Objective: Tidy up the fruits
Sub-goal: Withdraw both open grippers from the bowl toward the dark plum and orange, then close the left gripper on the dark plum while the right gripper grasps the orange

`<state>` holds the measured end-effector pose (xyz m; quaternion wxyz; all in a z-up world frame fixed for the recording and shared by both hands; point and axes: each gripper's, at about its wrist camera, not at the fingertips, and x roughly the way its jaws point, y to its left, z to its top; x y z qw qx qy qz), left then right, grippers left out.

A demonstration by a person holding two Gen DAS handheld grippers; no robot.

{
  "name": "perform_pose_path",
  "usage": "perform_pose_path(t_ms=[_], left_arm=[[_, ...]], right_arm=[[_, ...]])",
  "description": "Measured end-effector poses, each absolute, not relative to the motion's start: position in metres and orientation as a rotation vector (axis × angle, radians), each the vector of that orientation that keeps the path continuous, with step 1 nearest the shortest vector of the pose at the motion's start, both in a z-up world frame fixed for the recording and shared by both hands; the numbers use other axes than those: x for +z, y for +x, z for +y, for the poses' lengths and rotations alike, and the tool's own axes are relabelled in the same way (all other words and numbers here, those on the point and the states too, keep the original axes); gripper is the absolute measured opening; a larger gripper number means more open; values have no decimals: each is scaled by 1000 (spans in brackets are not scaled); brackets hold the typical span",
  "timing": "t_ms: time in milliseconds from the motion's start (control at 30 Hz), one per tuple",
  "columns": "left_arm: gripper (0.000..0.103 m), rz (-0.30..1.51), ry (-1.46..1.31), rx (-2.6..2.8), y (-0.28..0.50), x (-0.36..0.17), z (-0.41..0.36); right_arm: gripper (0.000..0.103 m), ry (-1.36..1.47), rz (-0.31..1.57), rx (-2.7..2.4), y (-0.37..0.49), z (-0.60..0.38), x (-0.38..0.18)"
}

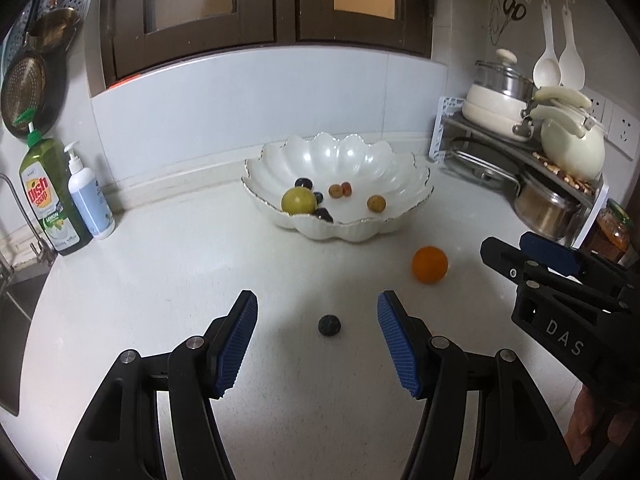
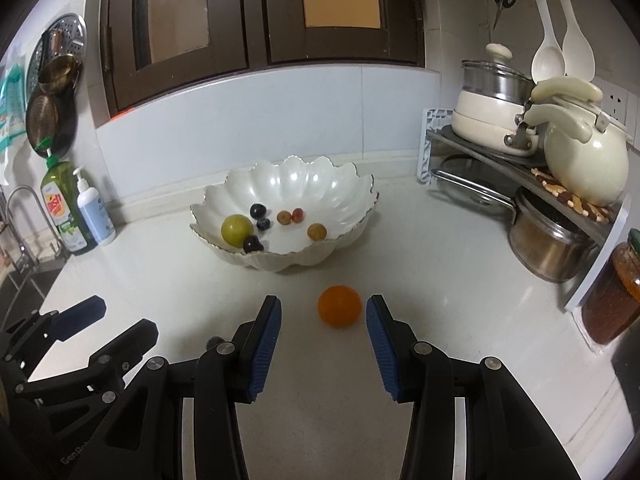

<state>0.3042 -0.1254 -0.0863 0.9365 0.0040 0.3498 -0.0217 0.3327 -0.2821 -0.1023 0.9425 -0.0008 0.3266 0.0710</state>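
A white scalloped bowl (image 1: 400,168) (image 2: 328,184) stands at the back of the counter and holds a yellow-green fruit (image 1: 298,201) (image 2: 237,230), dark berries and small orange-brown fruits. On the counter lie an orange (image 1: 429,264) (image 2: 339,305) and a small dark berry (image 1: 330,325). My left gripper (image 1: 318,304) is open, its blue pads on either side of the berry and apart from it. My right gripper (image 2: 323,308) is open with the orange between its fingertips, untouched. In the right wrist view the berry (image 2: 216,340) peeks out behind the left finger.
Dish soap (image 1: 50,196) and a pump bottle (image 1: 90,200) stand at the left by a sink with a tap (image 2: 20,216). A rack (image 2: 520,168) with pots, a kettle (image 2: 584,160) and a jar (image 2: 616,292) fills the right. Strainers hang on the left wall.
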Motion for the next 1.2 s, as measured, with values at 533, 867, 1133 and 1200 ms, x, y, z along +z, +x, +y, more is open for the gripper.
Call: perform_pose_path(t_ms=[533, 867, 1133, 1200], left_arm=[[62, 764, -62, 57, 317, -116, -130], [61, 790, -75, 87, 334, -137, -133], [57, 814, -73, 90, 350, -150, -140], [56, 828, -73, 88, 355, -155, -142]], right_arm=[[53, -39, 716, 165, 350, -288, -130], [53, -33, 753, 183, 372, -288, -153], [53, -22, 787, 184, 391, -291, -169], [53, -16, 799, 182, 396, -292, -174]])
